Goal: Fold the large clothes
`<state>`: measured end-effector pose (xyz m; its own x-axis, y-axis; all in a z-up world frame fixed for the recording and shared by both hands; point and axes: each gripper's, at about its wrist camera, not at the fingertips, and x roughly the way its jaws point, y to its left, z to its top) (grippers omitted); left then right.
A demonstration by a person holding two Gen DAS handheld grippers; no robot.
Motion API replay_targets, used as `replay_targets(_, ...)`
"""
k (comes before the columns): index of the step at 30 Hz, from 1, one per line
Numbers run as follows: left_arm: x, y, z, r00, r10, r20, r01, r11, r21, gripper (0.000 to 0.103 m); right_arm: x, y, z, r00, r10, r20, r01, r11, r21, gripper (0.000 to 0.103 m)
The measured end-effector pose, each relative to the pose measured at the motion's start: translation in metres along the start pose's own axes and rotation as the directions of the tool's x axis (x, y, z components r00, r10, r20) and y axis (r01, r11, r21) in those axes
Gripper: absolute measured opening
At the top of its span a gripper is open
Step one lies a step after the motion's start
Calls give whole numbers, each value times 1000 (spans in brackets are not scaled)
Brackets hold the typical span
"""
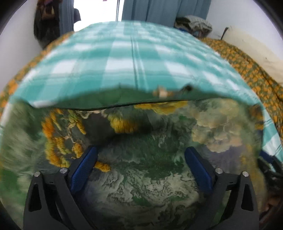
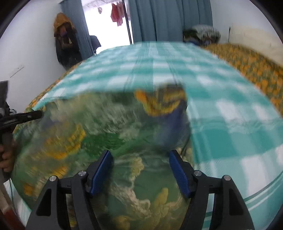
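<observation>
Green cloth printed with orange and cream flowers lies spread on the bed below both my grippers, its far edge folded over onto the teal-and-white checked sheet that covers the mattress. In the right wrist view the same cloth fills the lower left, blurred, and its right edge meets the checked sheet.

My left gripper hangs over the cloth with its blue-padded fingers spread wide and nothing between them; I see only the cloth underneath. My right gripper also has its fingers apart, a little narrower, empty, and above the print.

At the left rim of the right wrist view I can see my left gripper's black body and my hand on its handle.

Beyond the sheet an orange-patterned bedspread runs along the right side. A heap of folded clothes sits at the far corner, before blue-grey curtains and a bright doorway.
</observation>
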<state>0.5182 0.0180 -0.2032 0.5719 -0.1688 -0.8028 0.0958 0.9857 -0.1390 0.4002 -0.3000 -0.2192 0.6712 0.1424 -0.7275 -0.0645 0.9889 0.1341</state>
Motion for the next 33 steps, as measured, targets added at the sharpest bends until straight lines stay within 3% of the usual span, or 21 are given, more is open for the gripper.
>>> replay_targets(11,3,6,-6,999,-28,39,28,1000,-10,102,3,-3,-8,999,29,35,-31,999,38,70)
replay_targets(18,-14,0,0,1000,-8,-1,8,1000,4,101,4,-5,-7,999,40,32,-42,998,43,70)
replay_targets(24,-50,-9,-34,999,-29,15,28,996,84,102,5,-9,-9,998,50,35,-52,997,51,70)
replay_targets(26,-48,-13,-44,999,-8,31,4,992,128,102,5,-9,-9,998,49,35,-51,997,49,70)
replay_targets(33,-31,-11,-49,999,-21,47,15,993,119,102,5,-8,-9,999,35,33,-36,999,40,70)
